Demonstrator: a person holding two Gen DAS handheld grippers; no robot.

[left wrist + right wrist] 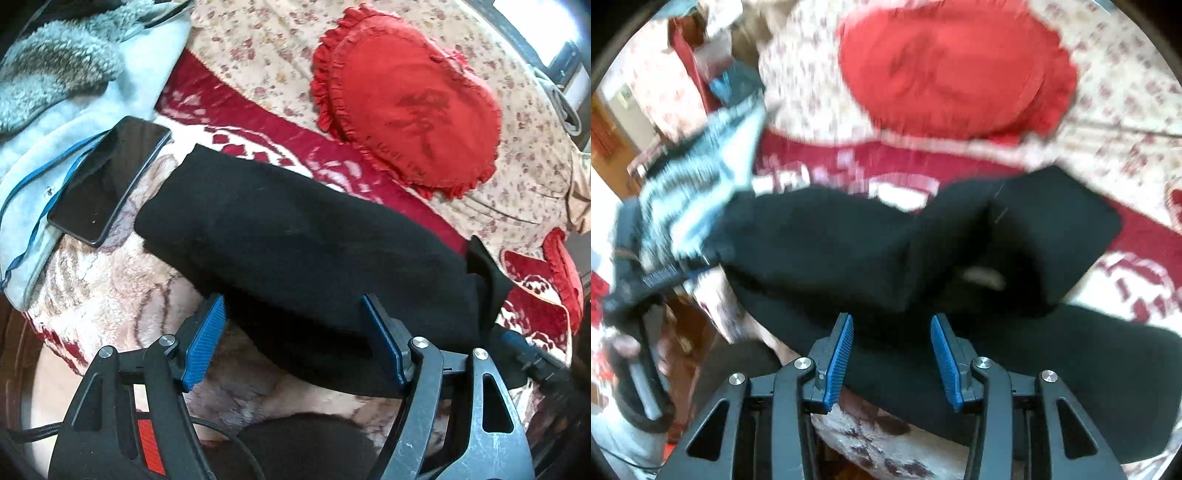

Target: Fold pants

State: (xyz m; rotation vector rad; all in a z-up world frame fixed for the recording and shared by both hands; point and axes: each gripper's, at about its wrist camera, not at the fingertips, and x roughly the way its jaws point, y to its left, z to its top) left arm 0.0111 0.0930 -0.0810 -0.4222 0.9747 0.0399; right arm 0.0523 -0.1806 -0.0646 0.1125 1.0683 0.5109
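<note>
Black pants lie folded lengthwise on a plush red-and-cream blanket. My left gripper is open, its blue pads astride the near edge of the pants, holding nothing. In the blurred right wrist view the pants stretch across the middle, with one end folded over at the right. My right gripper is open just over the near edge of the cloth. The left gripper also shows at the left of the right wrist view.
A black phone lies on a pale blue fleece garment at the left, with a blue cord. A red heart-shaped ruffled cushion lies behind the pants on a floral sheet. It also shows in the right wrist view.
</note>
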